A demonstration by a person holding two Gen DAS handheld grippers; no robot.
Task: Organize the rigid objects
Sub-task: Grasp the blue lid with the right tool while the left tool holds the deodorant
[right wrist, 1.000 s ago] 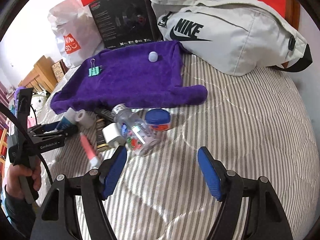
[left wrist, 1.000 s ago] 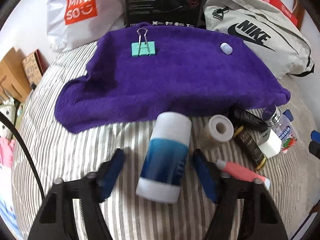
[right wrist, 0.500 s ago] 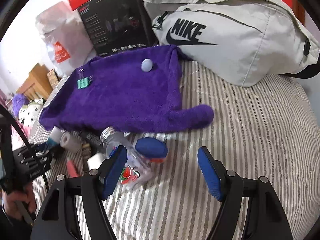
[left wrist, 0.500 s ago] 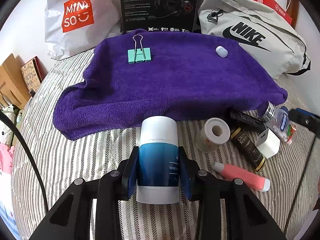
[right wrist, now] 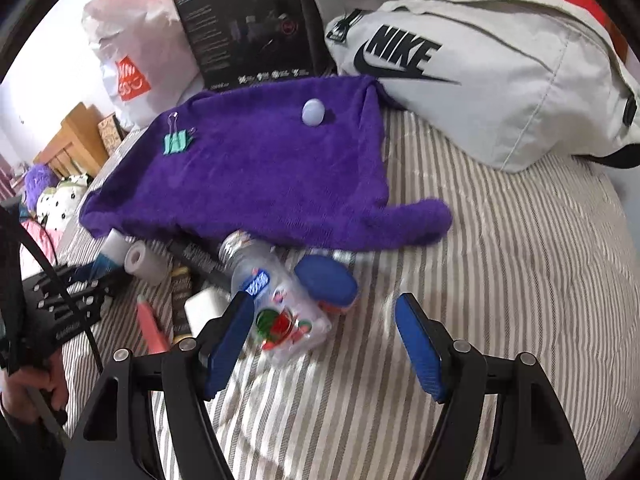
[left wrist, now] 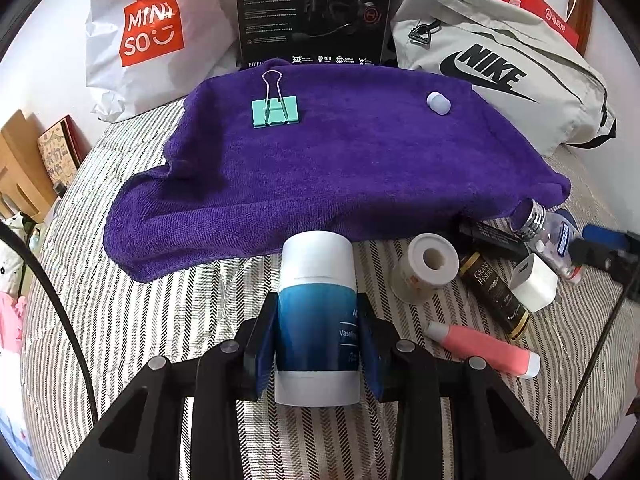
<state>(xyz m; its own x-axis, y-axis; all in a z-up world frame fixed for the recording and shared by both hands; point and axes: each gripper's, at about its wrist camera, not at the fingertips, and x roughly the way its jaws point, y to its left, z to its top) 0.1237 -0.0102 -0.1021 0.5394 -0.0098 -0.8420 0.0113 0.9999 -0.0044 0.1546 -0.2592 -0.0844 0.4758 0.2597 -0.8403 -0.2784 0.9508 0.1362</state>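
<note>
Bedding, a grey-striped quilt [left wrist: 120, 320], carries a purple terry towel [left wrist: 340, 160]. Left gripper [left wrist: 318, 332] is clenched on the blue-and-white cylindrical tube [left wrist: 318, 320] just short of the towel's edge. Right gripper [right wrist: 324, 340], fingers spread, frames the clear plastic bottle [right wrist: 280, 304]. Likely next: lift the tube onto the towel.

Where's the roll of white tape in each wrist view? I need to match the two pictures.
Left wrist: roll of white tape right of centre, beside the blue-and-white tube.
Right wrist: roll at left, below the towel's edge.
Shared landmark: green binder clip on the purple towel.
</note>
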